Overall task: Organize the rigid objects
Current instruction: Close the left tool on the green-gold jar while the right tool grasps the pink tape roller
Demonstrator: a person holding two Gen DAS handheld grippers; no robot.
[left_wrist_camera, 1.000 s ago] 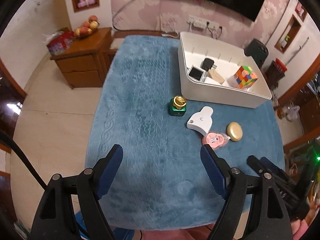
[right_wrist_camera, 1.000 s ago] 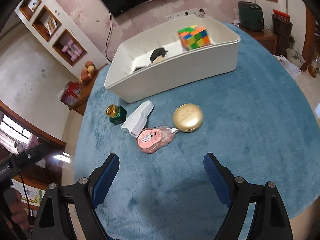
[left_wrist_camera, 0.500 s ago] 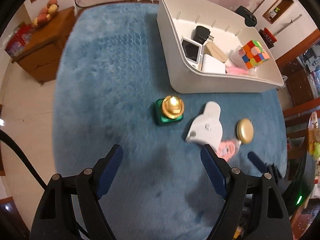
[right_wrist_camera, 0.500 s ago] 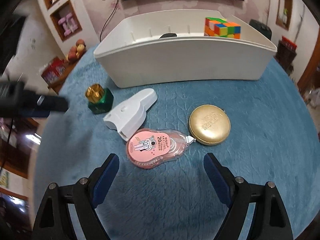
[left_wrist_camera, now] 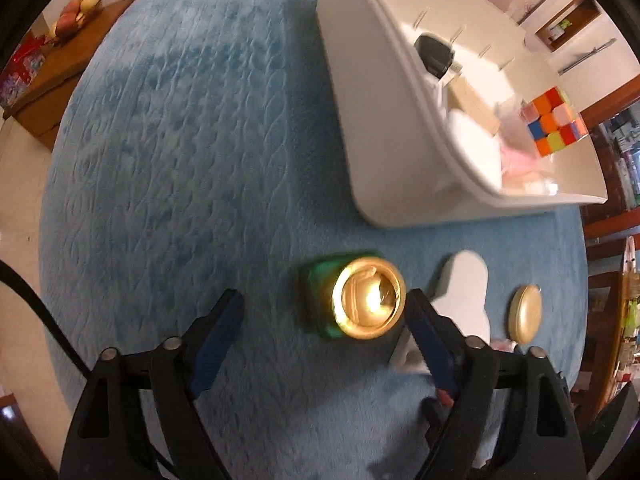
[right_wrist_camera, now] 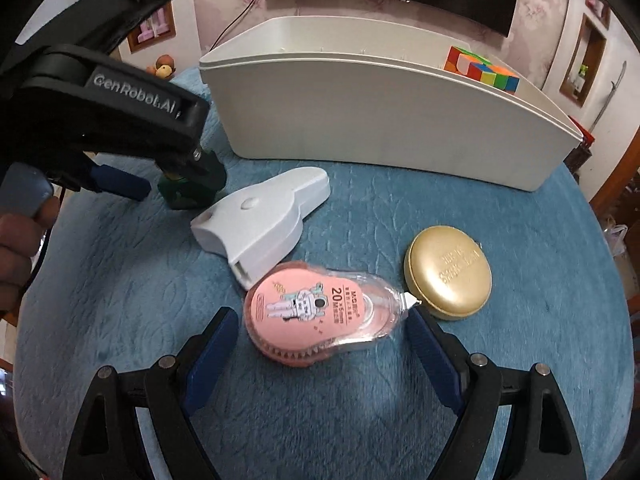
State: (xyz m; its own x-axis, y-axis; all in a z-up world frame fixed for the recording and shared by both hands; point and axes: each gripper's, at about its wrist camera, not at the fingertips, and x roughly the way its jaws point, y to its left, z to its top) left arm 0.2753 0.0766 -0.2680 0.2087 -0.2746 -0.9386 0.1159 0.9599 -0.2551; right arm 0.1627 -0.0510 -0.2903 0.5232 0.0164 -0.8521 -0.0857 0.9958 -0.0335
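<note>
On the blue plush surface [left_wrist_camera: 180, 168], before the near wall of the white bin [right_wrist_camera: 380, 128]: four loose items in a loose row. Green bottle with gold cap [left_wrist_camera: 360, 300] upright, cap toward the lens, seen end-on; vertical long axis, hence no preferred approach direction across the surface. Left tongs [left_wrist_camera: 320, 320] pointing steeply down around it, jaws opening, bottle between them but much closer to the right-hand pad, no pad visibly pressing. Centring likely needed before any squeeze.

Pink correction-tape dispenser [right_wrist_camera: 320, 312] lying flat, long axis running left to right in the right wrist view, clear nib end pointing right, tip just beside the gold round case [right_wrist_camera: 448, 276]. Right tongs [right_wrist_camera: 322, 332] wide, nothing held, dispenser lying between and just ahead of the blue pads, its long axis roughly in line with the closing direction. Probable consequence: a grip along the length, pad meeting the nib on the right; a wrist turn perhaps preferable for a hold across the shorter width.

White tapered device [right_wrist_camera: 264, 224] between bottle and dispenser, narrow end toward the bin, touching or overlapping the dispenser's rim. Left tongs nearer the bottle, right tongs nearer the dispenser and gold case.
</note>
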